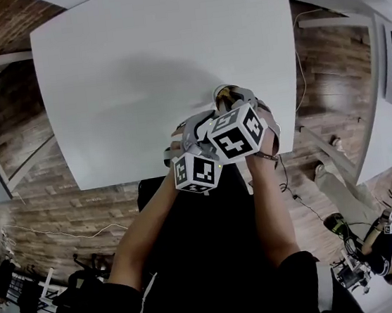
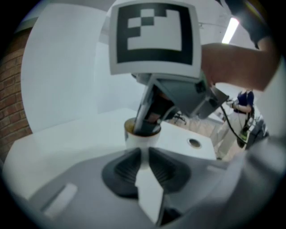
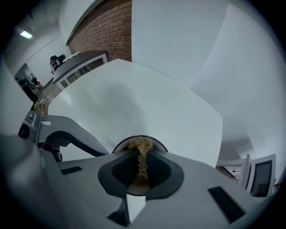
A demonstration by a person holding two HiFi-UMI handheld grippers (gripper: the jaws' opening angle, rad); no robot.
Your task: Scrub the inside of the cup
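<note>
Near the table edge, the left gripper grips the cup; the right gripper (clamped on a scrubber) should twist against its wall.

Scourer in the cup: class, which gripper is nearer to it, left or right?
Right. The right gripper has its fingers shut on the scourer, down inside the cup. The left gripper clamps the cup from outside, beside it.
</note>
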